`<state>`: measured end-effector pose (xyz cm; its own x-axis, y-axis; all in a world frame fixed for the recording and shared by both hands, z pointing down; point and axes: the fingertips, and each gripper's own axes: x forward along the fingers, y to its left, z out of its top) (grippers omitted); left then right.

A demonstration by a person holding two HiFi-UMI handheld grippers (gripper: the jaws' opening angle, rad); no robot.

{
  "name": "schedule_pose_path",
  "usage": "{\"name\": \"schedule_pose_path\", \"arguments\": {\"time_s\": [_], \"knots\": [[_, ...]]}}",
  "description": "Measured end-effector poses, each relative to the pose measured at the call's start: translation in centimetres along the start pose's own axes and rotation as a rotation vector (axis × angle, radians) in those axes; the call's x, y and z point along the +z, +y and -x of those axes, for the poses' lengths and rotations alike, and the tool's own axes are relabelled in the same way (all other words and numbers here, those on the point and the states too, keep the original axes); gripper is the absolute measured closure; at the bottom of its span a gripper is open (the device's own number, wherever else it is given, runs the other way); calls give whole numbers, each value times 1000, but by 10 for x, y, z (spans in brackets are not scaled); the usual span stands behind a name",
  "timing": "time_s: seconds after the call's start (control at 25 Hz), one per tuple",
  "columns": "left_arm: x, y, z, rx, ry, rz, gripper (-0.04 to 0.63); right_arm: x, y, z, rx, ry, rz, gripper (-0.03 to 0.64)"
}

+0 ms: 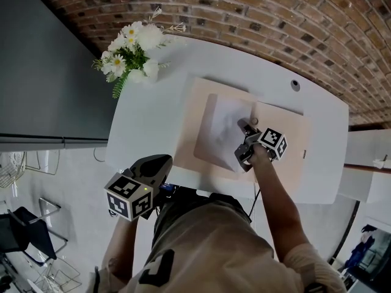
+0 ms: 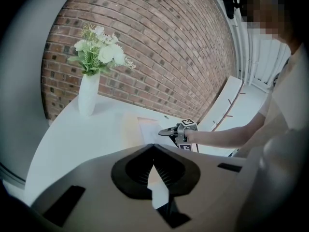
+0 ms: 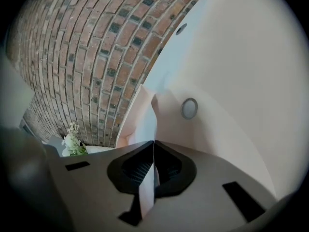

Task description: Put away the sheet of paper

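Both claws are pressed together, but only your right claw (image 3: 153,142) pinches anything: the sheet of paper (image 1: 226,124), edge-on just ahead of its tips and raised over the peach folder (image 1: 284,136) beneath, probably for tucking inside. Your left claw (image 2: 153,147) hangs empty, well behind.

Soft, even daylight; fisheye edges dark and warped.
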<state>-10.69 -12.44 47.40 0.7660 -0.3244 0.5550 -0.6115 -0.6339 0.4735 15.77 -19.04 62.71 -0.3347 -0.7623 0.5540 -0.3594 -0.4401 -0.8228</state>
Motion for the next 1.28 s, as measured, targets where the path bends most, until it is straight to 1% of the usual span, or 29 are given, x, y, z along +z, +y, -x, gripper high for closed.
{"name": "schedule_pose_path", "arguments": {"time_s": [0.08, 0.52, 0.88, 1.28], "knots": [[0, 2, 1, -1, 2, 0, 580, -1, 0, -1, 2, -2, -3, 592], [-2, 8, 4, 7, 14, 4, 580, -11, 9, -12, 76, 1, -43, 592], [-2, 7, 7, 15, 18, 7, 580, -16, 13, -15, 104, 1, -71, 592], [-5, 4, 10, 18, 12, 2, 580, -14, 21, -16, 140, 15, -42, 592]]}}
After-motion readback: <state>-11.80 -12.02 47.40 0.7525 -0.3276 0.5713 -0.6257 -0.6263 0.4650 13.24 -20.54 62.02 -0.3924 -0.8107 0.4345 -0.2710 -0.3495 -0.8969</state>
